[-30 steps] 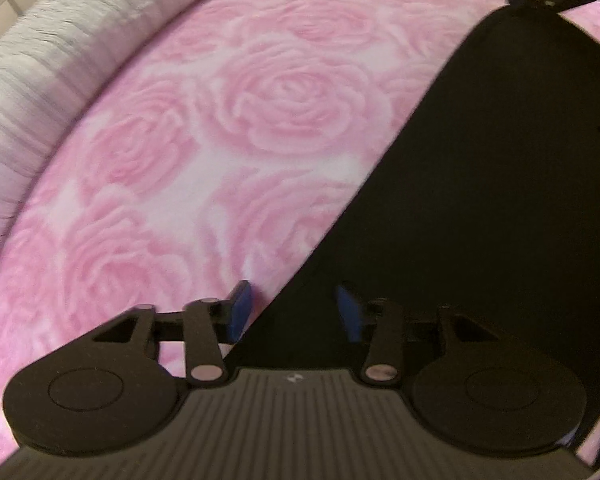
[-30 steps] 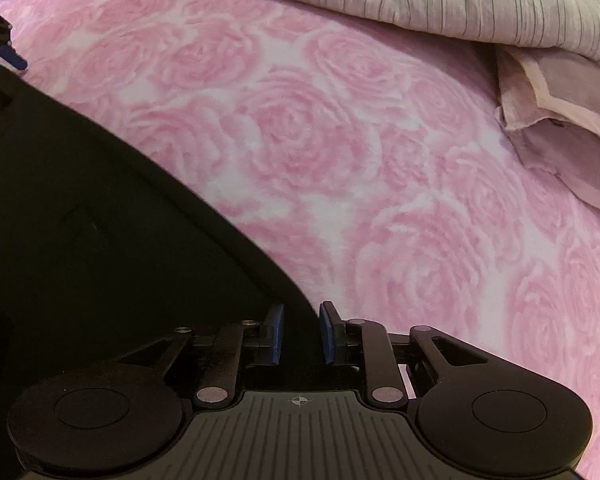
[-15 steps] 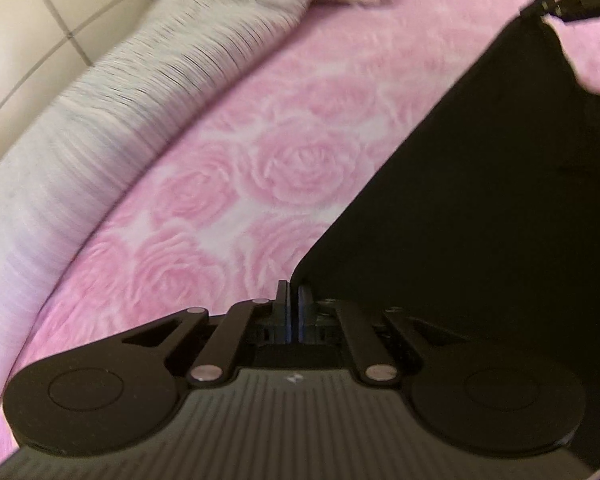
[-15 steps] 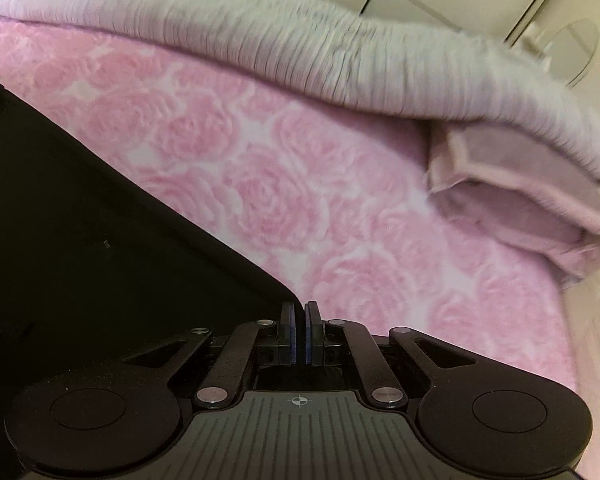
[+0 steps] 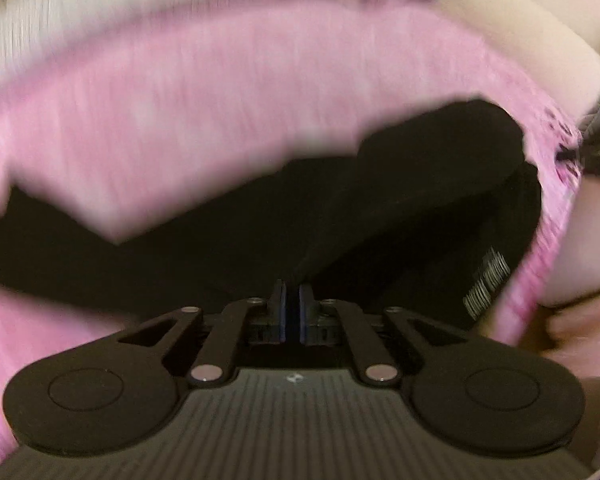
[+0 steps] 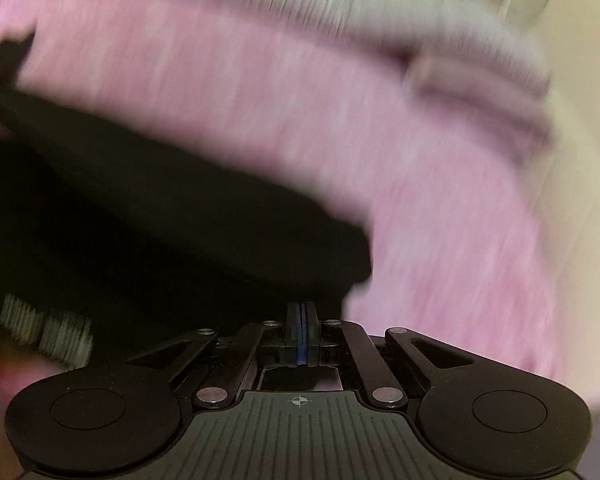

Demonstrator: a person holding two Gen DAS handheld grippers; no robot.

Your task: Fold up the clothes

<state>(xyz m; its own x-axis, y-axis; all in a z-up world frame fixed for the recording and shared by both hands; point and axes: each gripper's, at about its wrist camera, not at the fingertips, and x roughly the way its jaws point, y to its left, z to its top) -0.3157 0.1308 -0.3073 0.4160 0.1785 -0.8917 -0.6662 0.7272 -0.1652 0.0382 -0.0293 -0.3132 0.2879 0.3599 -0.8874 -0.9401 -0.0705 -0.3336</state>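
A black garment [image 5: 380, 216] hangs lifted over the pink rose-patterned bedspread [image 5: 180, 100]. My left gripper [image 5: 293, 294] is shut on a corner of it, the cloth pinched between the blue pads. White lettering [image 5: 486, 284] shows on the garment at the right. In the right wrist view the same black garment [image 6: 160, 232] fills the left side, and my right gripper [image 6: 301, 312] is shut on its edge. White lettering [image 6: 44, 330] shows at the lower left. Both views are strongly blurred by motion.
A grey-white striped quilt [image 6: 380, 28] lies along the far side of the bed, with a folded pale pink cloth [image 6: 480, 92] beside it. A bare forearm [image 5: 580, 240] shows at the right edge of the left wrist view.
Both grippers closed on the black garment's corners and have swung up fast, lifting it off the bedspread. The views now tilt and blur, and the garment's far part hangs ahead of the fingers.
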